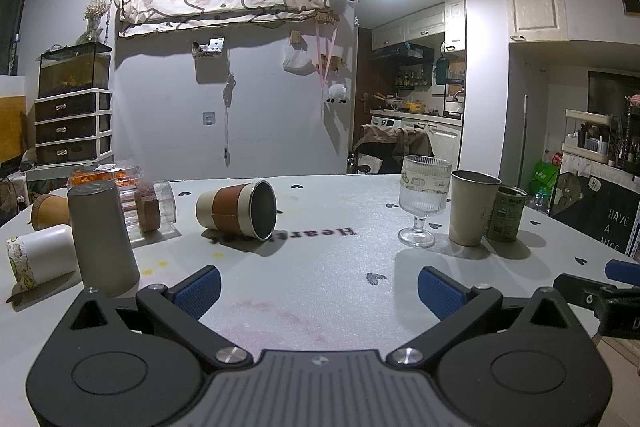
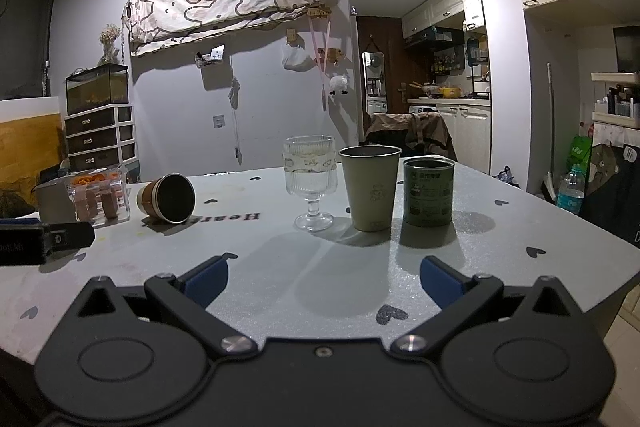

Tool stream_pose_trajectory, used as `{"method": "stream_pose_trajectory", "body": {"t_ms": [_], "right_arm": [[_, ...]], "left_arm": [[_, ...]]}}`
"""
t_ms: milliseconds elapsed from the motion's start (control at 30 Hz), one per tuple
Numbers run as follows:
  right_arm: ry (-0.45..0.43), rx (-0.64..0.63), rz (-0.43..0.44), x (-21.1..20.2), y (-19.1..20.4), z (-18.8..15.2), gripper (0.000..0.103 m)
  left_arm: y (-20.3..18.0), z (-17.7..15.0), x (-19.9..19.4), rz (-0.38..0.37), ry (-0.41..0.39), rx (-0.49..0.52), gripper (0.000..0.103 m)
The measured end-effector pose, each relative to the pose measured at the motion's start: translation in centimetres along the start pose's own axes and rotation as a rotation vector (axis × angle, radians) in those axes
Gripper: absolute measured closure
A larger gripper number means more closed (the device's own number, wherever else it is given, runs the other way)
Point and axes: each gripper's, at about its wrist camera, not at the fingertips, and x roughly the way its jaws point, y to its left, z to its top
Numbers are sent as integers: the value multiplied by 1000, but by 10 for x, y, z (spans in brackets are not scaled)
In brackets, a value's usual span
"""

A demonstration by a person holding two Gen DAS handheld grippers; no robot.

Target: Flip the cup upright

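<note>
A cream cup with a brown sleeve (image 1: 236,209) lies on its side on the white table (image 1: 320,299), mouth toward me and to the right. It also shows in the right wrist view (image 2: 166,199), far left of centre. My left gripper (image 1: 319,291) is open and empty, low over the table, well short of the cup. My right gripper (image 2: 324,281) is open and empty, facing the upright cups. Its tip shows at the right edge of the left wrist view (image 1: 600,291).
A ribbed glass goblet (image 2: 310,183), a beige tumbler (image 2: 370,187) and a green tin (image 2: 428,191) stand upright on the right. A grey inverted tumbler (image 1: 102,237), a white cup on its side (image 1: 40,259) and a clear container (image 1: 154,211) sit on the left.
</note>
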Motion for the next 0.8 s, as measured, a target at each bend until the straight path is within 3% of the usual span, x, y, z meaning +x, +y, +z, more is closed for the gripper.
{"method": "stream_pose_trajectory", "body": {"t_ms": [800], "right_arm": [[2,2,0,1,2,2,0]], "left_arm": [[0,1,-1,-1,-5,5,0]]}}
